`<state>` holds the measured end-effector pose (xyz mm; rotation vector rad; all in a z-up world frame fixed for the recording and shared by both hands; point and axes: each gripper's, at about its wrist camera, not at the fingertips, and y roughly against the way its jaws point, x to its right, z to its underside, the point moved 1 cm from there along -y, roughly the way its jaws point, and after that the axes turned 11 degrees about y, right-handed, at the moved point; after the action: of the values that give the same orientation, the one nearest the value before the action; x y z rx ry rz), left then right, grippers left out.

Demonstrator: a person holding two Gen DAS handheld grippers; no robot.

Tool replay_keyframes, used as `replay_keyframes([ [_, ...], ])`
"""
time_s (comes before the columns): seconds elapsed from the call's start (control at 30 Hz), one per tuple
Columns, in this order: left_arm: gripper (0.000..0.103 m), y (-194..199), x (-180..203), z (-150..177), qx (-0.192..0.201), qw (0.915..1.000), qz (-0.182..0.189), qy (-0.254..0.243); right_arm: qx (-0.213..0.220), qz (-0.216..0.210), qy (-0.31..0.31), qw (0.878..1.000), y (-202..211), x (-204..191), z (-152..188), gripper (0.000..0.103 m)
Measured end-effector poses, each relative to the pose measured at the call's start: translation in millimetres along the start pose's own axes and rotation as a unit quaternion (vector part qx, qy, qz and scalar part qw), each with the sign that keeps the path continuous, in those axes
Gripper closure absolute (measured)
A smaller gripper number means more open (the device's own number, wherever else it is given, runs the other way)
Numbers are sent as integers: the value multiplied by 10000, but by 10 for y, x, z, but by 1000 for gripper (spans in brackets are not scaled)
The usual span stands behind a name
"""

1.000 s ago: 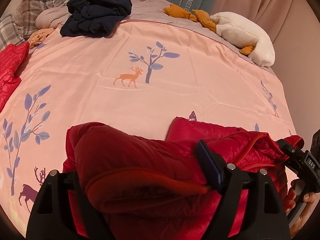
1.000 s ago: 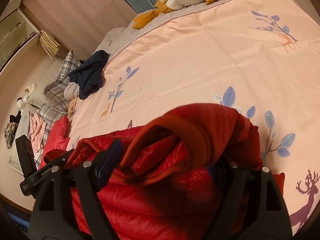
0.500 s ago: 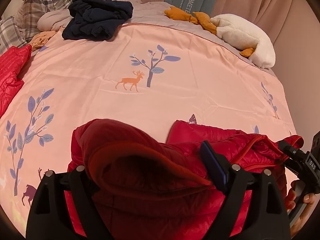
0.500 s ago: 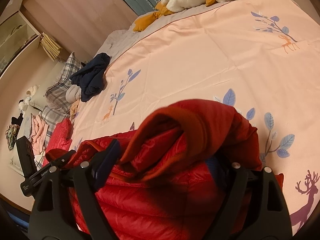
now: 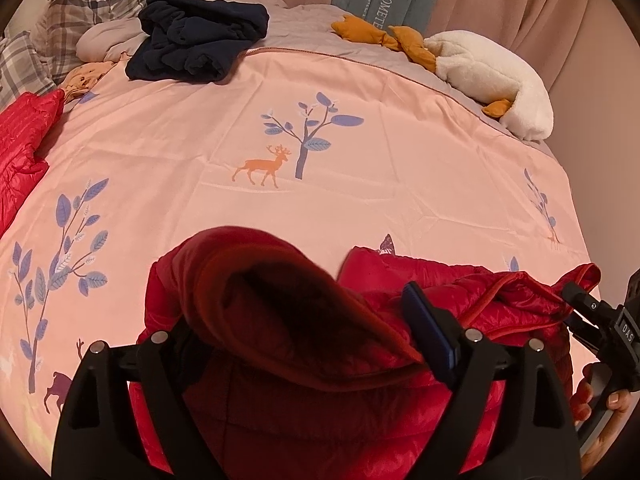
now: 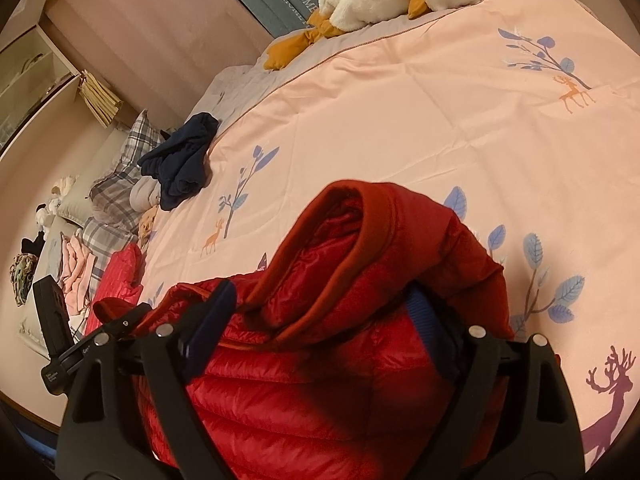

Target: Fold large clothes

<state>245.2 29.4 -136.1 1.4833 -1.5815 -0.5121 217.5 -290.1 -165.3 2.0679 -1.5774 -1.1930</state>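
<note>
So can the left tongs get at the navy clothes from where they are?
Probably not yet: the left tongs straddle the red jacket at the near edge; the navy clothes lie across the open quilt.

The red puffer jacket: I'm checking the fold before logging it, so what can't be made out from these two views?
- Left view: red puffer jacket's near half, hidden behind the left tongs and cut by the bottom edge.
- Right view: its underside on the pink bedspread, covered by the raised folds.
- Right view: the right tongs' right-hand pad, draped by fabric.

Two red jackets (image 5: 440, 296) (image 5: 20, 140), one plush goose (image 5: 492, 76)
</note>
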Motion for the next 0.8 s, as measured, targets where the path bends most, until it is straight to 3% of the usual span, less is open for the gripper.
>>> replay_keyframes([
  [0.17,11,-5,7,-31,83,10000,-33,-4,18,43,13,10000,-8,13,-13,15],
  [0.8,10,-90,-17,-80,90,9999,-46,21,8,120,4,9999,-116,32,-70,13],
])
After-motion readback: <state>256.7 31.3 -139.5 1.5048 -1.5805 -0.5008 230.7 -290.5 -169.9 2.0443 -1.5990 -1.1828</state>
